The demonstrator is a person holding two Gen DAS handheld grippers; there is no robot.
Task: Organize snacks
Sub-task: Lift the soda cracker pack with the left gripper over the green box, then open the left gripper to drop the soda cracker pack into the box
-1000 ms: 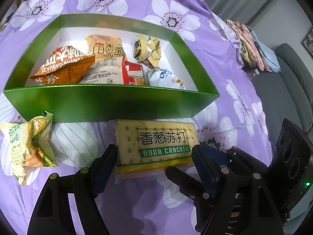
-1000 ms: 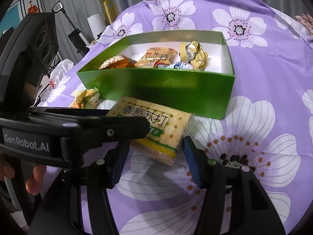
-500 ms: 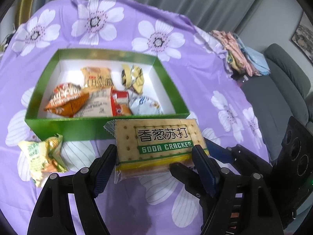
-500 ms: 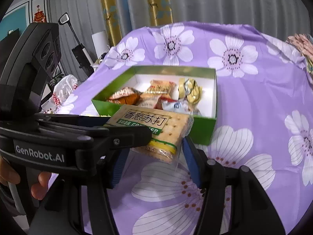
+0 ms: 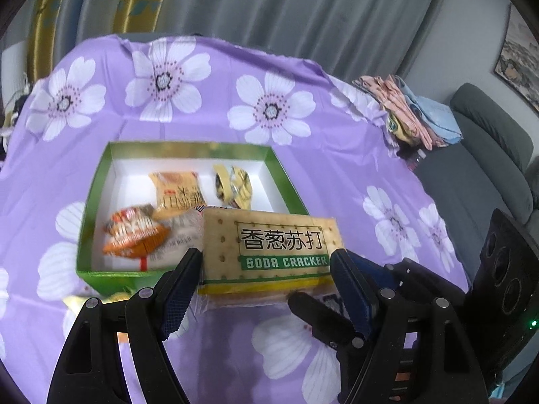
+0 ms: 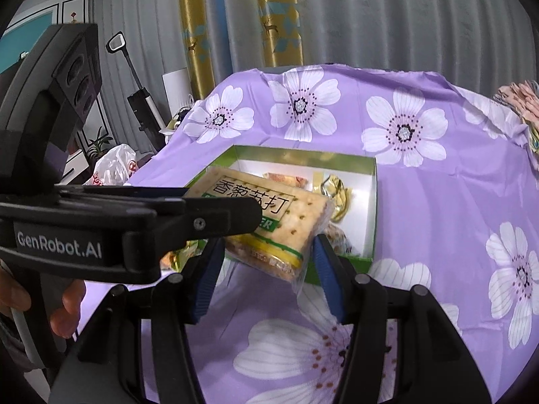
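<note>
A soda cracker packet (image 5: 276, 252) is held in the air by both grippers, above the near edge of the green box (image 5: 101, 175). My left gripper (image 5: 269, 289) is shut on its two ends. My right gripper (image 6: 266, 269) is shut on it too, from the other side; the packet (image 6: 269, 215) sits between its blue pads. The box (image 6: 370, 175) holds several wrapped snacks: an orange packet (image 5: 134, 232), a tan packet (image 5: 178, 190) and a yellow-black one (image 5: 234, 185).
A yellow snack packet (image 5: 114, 298) lies on the purple flowered cloth (image 5: 337, 175) in front of the box, mostly hidden by my left fingers. Folded cloths (image 5: 414, 114) sit at the table's far right edge, beside a grey sofa (image 5: 478, 168).
Both grippers have lifted the cracker packet off the cloth and raised it. The box now appears lower and farther, with the packet over its near edge.
</note>
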